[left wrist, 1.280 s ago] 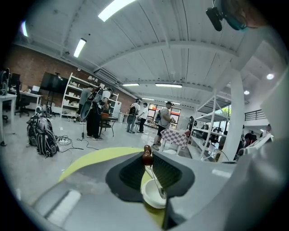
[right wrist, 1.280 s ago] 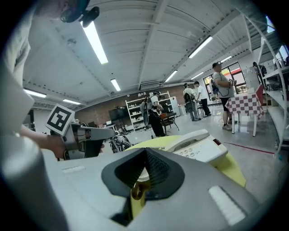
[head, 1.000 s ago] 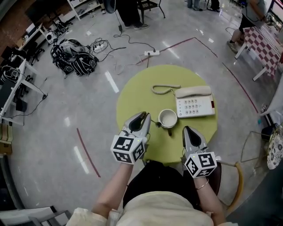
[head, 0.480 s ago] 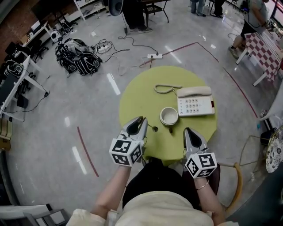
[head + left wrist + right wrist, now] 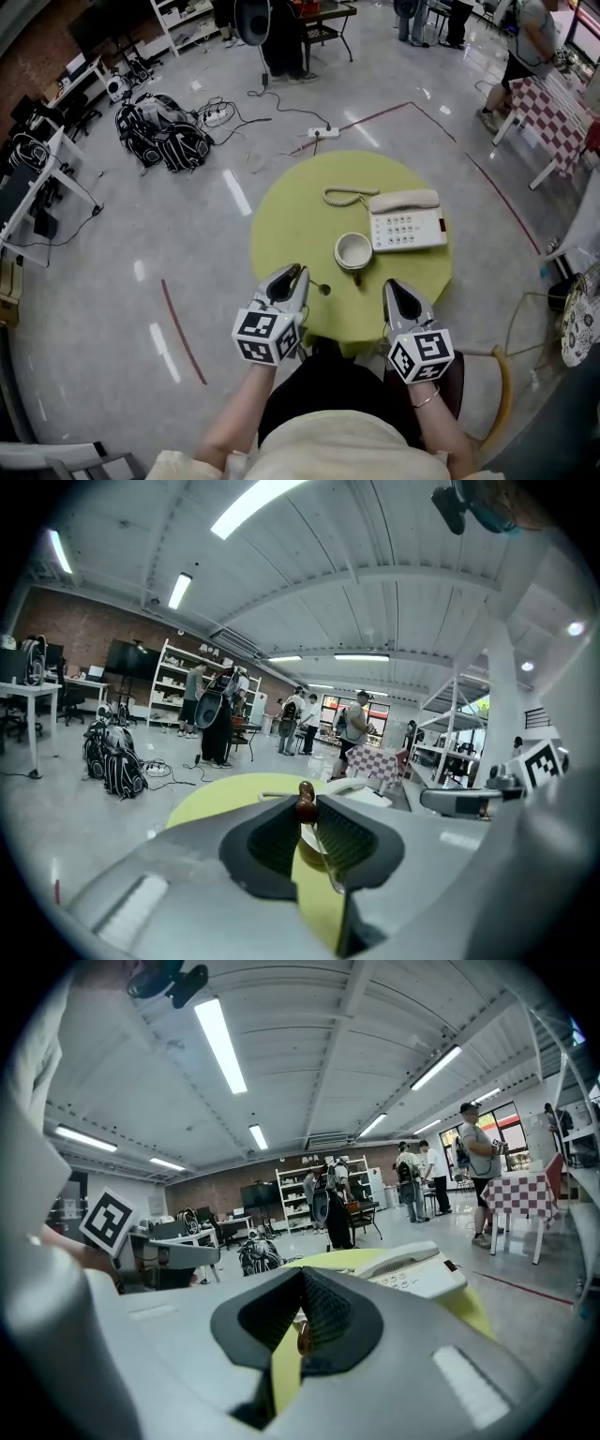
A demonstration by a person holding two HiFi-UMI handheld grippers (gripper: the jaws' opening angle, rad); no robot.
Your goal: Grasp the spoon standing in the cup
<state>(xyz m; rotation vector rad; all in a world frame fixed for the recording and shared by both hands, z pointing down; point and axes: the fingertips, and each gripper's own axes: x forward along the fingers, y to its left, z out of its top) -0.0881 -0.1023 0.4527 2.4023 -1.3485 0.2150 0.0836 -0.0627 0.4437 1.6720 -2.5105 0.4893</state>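
– Left gripper (image 5: 296,275) has the spoon (image 5: 305,803), right?
– Yes. Its jaws are only a little way apart and they pinch the thin spoon. The brown knob sits at the tips, and the rest slants down between the pads.
– And the right gripper (image 5: 391,284)?
– Its jaws are closed tip to tip, and it holds nothing. It sits over the near edge of the table, about where it was 1 second ago.
– What is the biggest thing?
– The round yellow-green table (image 5: 291,211). A white phone (image 5: 406,225) lies on it, with its curly cord (image 5: 349,195) on the far side.
– What comes next?
– The white cup (image 5: 354,250), just beside the phone. Its brown handle points toward the person. The cup has not moved on the table.
– So where is the spoon now?
– Out of the cup. 1 second ago its end was right by the cup's rim. Now it is apart from the cup, off to the cup's left and nearer the person.
– What else changed?
– The left gripper has pulled back toward the person and took the spoon along. The head view has shifted a bit too, so the table sits a little differently in it.
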